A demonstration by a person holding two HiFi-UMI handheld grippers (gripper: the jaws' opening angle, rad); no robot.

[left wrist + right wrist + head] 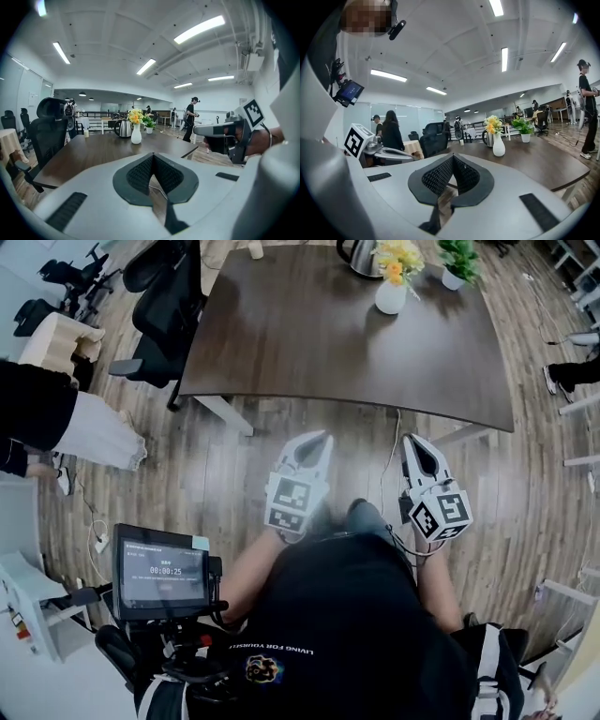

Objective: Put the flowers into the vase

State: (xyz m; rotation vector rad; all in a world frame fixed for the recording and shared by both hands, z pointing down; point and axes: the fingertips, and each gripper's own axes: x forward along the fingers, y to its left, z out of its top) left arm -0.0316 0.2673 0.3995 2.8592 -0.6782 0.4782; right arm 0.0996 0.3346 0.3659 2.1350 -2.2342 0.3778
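A white vase (391,294) stands at the far side of the dark table (309,334), with yellow flowers (398,259) standing in it. The vase (136,134) also shows in the left gripper view, and again as the vase (498,145) in the right gripper view. Both grippers hang over the wooden floor on the near side of the table, well short of the vase. My left gripper (322,439) (152,155) is shut with nothing in it. My right gripper (412,441) (452,157) is shut and empty too.
A steel kettle (359,254) and a potted green plant (457,261) flank the vase. Black office chairs (169,306) stand at the table's left. A person's sleeve (94,432) is at the left, a screen (161,570) at lower left. Other people stand in the background (191,119).
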